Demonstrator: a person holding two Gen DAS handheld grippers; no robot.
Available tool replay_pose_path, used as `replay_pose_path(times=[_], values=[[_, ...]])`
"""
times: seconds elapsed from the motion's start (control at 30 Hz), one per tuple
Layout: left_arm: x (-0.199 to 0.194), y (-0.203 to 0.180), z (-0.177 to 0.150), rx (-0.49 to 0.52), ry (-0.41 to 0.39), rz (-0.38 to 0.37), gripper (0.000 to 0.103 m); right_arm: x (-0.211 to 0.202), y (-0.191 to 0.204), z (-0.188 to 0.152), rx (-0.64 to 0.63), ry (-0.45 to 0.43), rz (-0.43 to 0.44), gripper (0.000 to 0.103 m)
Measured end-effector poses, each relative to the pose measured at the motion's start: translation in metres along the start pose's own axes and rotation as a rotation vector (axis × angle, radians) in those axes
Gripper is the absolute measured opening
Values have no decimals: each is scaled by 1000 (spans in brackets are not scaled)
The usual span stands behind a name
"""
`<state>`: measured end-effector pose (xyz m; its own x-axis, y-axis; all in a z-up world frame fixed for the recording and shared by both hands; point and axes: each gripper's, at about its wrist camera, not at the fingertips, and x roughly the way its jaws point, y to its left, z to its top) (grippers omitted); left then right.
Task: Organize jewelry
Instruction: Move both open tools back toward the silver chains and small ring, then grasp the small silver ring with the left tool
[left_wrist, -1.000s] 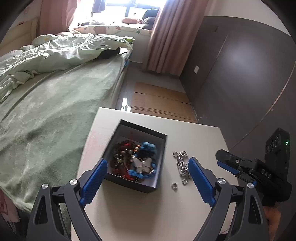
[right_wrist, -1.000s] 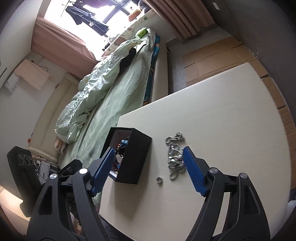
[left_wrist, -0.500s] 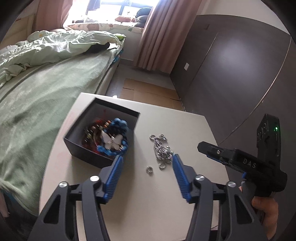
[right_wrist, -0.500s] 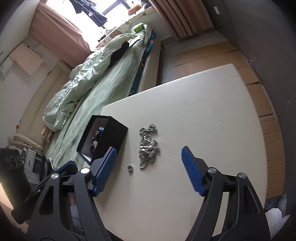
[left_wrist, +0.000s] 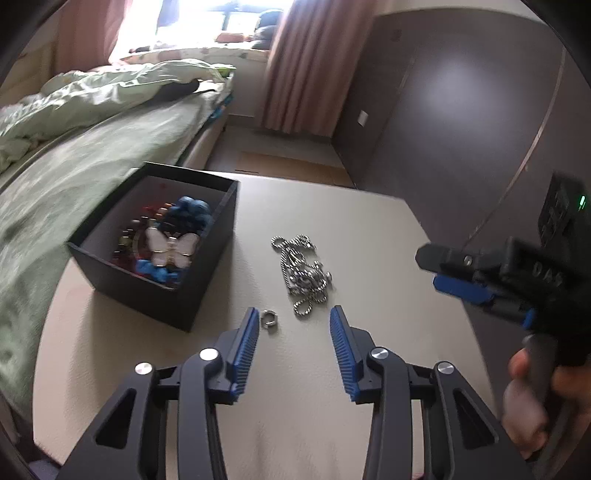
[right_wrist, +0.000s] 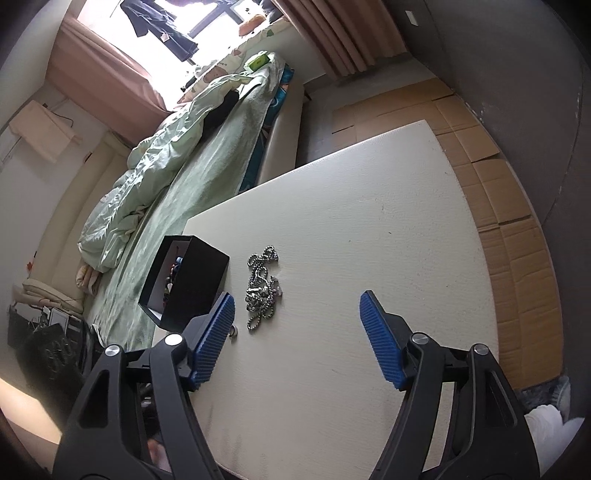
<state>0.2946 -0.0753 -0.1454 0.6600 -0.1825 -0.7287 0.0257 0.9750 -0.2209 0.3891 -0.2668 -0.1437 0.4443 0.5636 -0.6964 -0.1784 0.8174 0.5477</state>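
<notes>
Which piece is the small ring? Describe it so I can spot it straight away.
Start at the black box of beads on the pale table. Just off its near corner, beside the left tool's left finger, lies the ring. Unlike the heaped silver chain next to it, it is one single small metal loop.

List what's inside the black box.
In the black box: a white butterfly piece lying on top, blue beads behind and beneath it, and small reddish and dark beads to its left. Whatever lies under that pile is covered.
</notes>
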Motion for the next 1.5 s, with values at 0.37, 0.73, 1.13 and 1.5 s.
replay_pose_path(times=[0.37,0.73,1.13,1.5], values=[[37,11,-2,36,30,48,30,11,4,-6,-85,38,-78,46],[47,-3,-6,115,44,135,16,24,14,-8,-116,59,-104,46],[14,11,8,50,23,47,11,48,40,-7,-182,79,-146,46],[-18,41,1,-49,5,14,11,79,64,-13,-267,111,-230,66]])
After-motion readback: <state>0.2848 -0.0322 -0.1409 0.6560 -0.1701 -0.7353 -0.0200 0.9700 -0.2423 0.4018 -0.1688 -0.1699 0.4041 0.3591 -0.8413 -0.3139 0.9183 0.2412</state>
